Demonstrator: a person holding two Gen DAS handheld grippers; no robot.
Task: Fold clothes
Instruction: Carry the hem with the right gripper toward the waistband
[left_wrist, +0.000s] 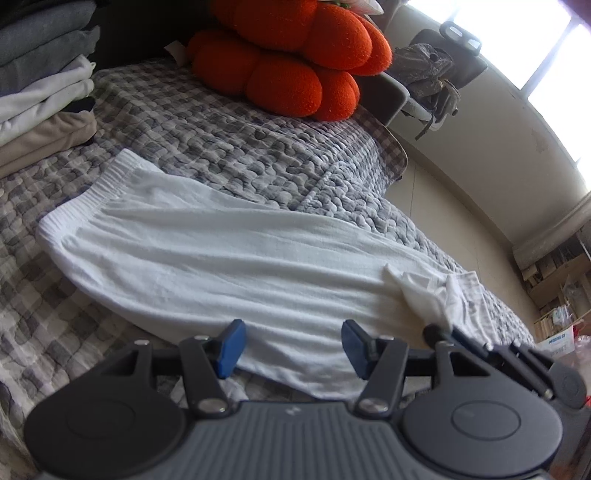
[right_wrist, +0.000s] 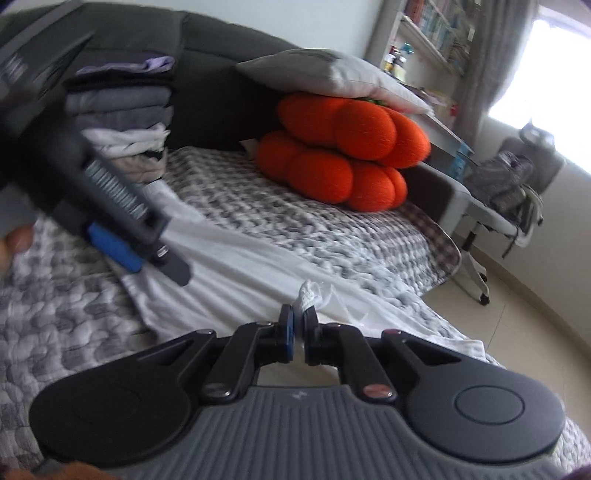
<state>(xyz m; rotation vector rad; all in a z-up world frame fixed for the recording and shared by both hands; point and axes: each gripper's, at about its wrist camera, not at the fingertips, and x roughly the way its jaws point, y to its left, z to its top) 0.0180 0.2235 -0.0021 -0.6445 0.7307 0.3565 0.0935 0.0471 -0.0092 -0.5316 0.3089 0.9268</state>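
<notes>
- Left wrist view: the white garment (left_wrist: 229, 258) lies flat along the bed (left_wrist: 229, 147), its ribbed waistband toward the clothes stack (left_wrist: 44, 81) by the headboard.
- Left gripper (left_wrist: 293, 345) hovers over the garment's near edge, blue pads spread apart with only flat cloth below them, nothing gripped.
- Right gripper (right_wrist: 298, 332) is clenched on a bunched corner of the garment (right_wrist: 258, 266), lifted a little off the bed (right_wrist: 258, 206); the pinched cloth sticks up just past the pads.
- Right wrist view shows the left gripper (right_wrist: 122, 236) blurred, over the garment on the side toward the clothes stack (right_wrist: 122, 110).
- Orange cushion (right_wrist: 343, 147) sits at the head of the bed beyond the garment, under a grey pillow (right_wrist: 332, 77).
- Office chair (left_wrist: 439, 74) with a backpack stands on the floor beside the bed, past the cushion (left_wrist: 291, 55).
</notes>
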